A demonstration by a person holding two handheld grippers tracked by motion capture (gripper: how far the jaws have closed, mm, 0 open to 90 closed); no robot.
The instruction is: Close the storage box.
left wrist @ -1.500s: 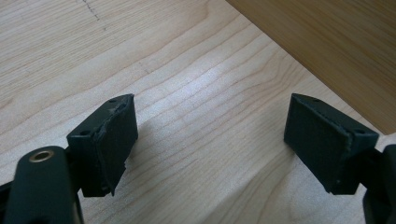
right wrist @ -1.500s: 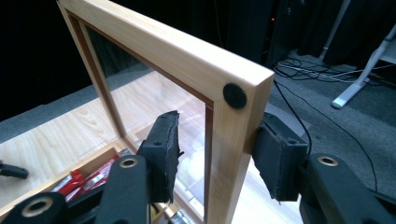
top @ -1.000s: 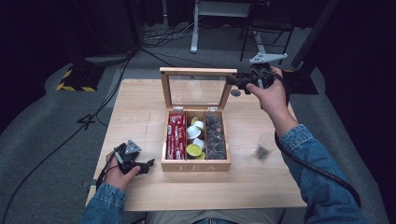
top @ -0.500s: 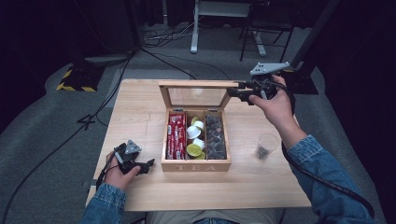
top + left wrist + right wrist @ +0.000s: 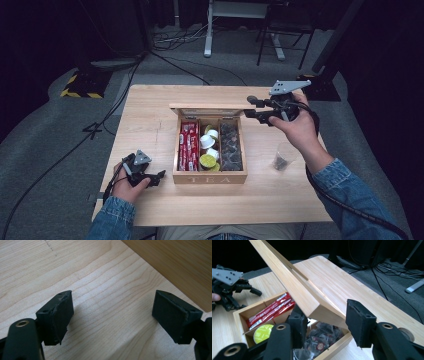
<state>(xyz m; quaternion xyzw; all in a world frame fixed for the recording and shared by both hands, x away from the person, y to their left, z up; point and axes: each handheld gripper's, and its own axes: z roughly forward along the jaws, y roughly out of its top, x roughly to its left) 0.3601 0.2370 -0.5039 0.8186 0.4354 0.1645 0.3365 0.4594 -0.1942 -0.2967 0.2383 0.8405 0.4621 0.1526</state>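
Tongs on the right (image 5: 248, 108): apart, just been opening, with the far right corner of the lid (image 5: 207, 106) between the pads but no clear clamp on it; one pad tucked under the edge, the other standing off. Tongs on the left (image 5: 158, 178): apart, nothing between them, resting low on the bench (image 5: 150, 115) just left of the tea box (image 5: 210, 177).

Tea box: middle of the bench, front wall near, hinge side far. Lid tilted partway over the compartments, neither fully up nor shut.

Handling, as a judgement: wooden frame, stiff and fairly light, swinging freely on its hinges, so likely to drop the last stretch unless steadied. Smooth finish, a little slippery for flat pads. Possibly a pane in the frame, so better not slammed. Best hold: the free front rail near its corner, pads across the thickness, away from the hinge line. Box itself light enough to skid; worth bracing with the left tongs against its left wall.

Inside: red sachets (image 5: 188, 145) left, round capsules (image 5: 207, 142) centre, dark wrapped bags (image 5: 230, 147) right, all below the rim.

Bench: pale wood, flat, with a small clear bag (image 5: 281, 161) right of the box. Around it: grey carpet (image 5: 60, 130), trailing cables (image 5: 175, 42), dark room, furniture legs far off.
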